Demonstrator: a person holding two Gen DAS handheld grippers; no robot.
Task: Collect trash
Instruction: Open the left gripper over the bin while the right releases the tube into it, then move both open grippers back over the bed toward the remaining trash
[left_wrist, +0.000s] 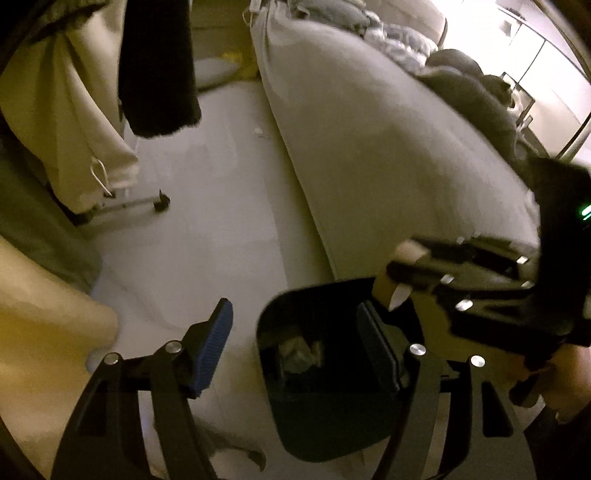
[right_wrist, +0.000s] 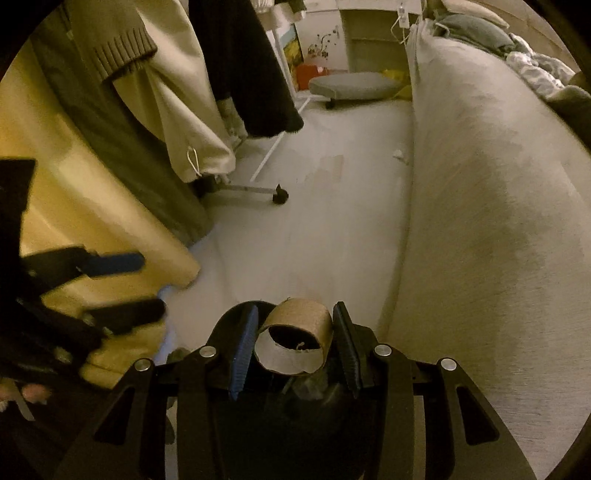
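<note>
Clothes hang along my left side: a cream garment with a drawcord, a knitted olive cuff above it, and a black garment beside them, over a rolling rack base with a caster on the pale floor.

My left gripper is spread wide and grasps nothing — its left blue pad hangs over bare floor, while the right pad reaches over the mouth of the black trash bin. Crumpled trash lies inside that bin, seen between my two pads. In the right wrist view the same left gripper shows blurred at the far left, fingers apart.

Further right, my right gripper is clenched on a cardboard toilet-paper tube. Both pads press its sides, the blue one on the left and the dark one on the right, and the tube's open end faces the camera with a torn white edge along its lower rim. The tube is held directly above the bin, whose dark opening sits under and behind it. From the left wrist view the right gripper comes in from the right edge, with the tube poking out over the bin's far rim.

Rightmost is the grey bed — its side runs close along the bin, with rumpled bedding at the far end. A small white scrap lies on the floor just beside the bed.
</note>
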